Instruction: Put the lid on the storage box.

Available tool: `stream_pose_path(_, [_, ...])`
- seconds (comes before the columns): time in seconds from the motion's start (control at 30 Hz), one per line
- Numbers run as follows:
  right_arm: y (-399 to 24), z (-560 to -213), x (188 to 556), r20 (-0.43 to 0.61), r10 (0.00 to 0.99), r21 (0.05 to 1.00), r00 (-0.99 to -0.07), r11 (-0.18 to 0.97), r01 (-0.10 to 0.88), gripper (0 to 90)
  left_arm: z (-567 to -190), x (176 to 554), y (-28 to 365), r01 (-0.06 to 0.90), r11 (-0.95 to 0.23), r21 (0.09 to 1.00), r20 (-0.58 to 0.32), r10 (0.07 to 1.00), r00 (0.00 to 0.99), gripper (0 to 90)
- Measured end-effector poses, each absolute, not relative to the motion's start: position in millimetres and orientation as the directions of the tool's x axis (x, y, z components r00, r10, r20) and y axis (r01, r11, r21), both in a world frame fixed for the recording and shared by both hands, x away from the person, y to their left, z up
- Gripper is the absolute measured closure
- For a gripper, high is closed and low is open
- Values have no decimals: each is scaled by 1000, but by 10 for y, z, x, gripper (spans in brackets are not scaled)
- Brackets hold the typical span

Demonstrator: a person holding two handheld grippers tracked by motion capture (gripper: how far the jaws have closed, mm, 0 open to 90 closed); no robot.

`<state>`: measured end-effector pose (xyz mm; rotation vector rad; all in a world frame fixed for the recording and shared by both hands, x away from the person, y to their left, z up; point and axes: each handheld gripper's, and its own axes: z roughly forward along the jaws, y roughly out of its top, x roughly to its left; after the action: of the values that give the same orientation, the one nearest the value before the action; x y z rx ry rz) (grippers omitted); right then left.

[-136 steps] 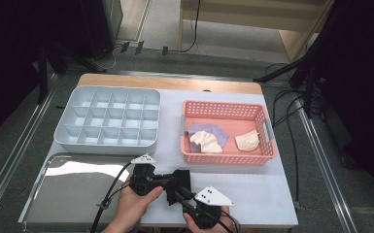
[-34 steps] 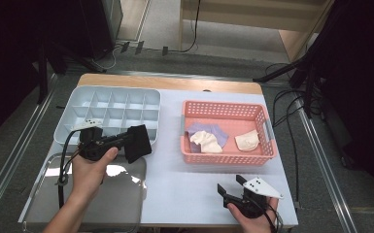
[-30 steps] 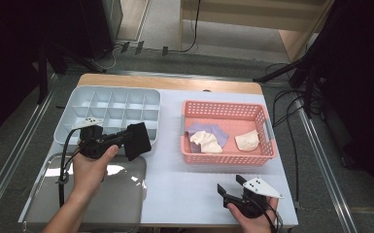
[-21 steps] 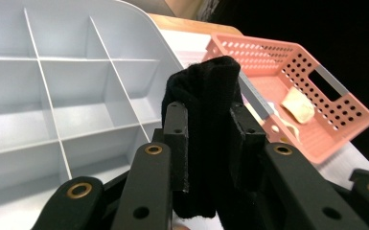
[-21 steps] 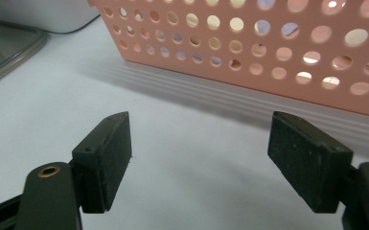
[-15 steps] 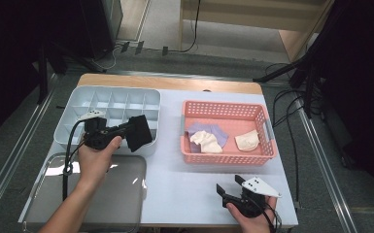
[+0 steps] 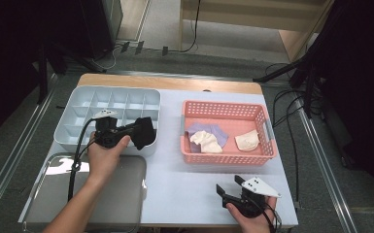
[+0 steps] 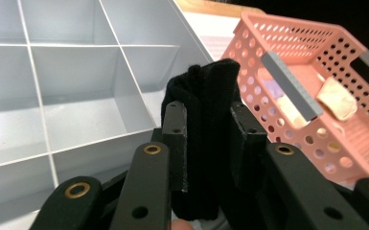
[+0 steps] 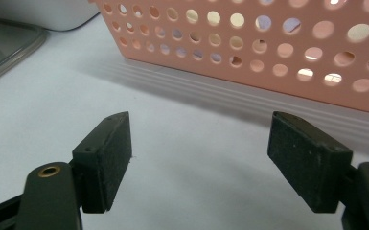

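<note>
White tabletop (image 7: 175, 189): left hand-held gripper (image 7: 138, 133) clamps black cloth (image 8: 206, 139), prob. over grey divider tray (image 7: 77, 121); right hand-held gripper (image 7: 228, 191) agape.

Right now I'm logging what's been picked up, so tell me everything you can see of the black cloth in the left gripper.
The black cloth is a soft, matte bundle, folded into thick upright layers. The left gripper is shut on it, pads pressing both sides, its top bulging above them. It hangs over the near right corner of the grey divided tray, beside the pink basket. Touching the tray: cannot tell.
</note>
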<state>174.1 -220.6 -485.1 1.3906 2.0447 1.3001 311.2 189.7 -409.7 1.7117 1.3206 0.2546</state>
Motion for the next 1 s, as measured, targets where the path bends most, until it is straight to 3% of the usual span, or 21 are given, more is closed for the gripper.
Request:
stream_pose_path(0.23, [-2209,-4862,1745,193,867,830,-459,105,547,242,-4133,3104,1814,650,-45,758,-308,854,418,720])
stream_pose_path(0.57, [-2194,-4869,1746,194,869,825,-455,106,555,244,-4197,3142,1809,702,-51,711,-370,821,434,692])
stream_pose_path(0.77, [-2190,-4868,1745,193,869,827,-456,106,552,245,-4113,3153,1899,706,-3,708,-401,821,406,445])
stream_pose_path(0.83, [-2198,-4868,1744,194,870,827,-453,104,553,246,-4095,3143,1900,692,7,721,-397,823,406,488])
stream_pose_path(0.9, [-2205,-4870,1745,196,871,827,-450,100,554,246,-4100,3143,1889,694,-6,720,-399,815,420,678])
stream_pose_path(1.0, [-2206,-4872,1746,195,871,826,-452,103,554,246,-4116,3131,1850,698,-36,715,-382,817,433,787])
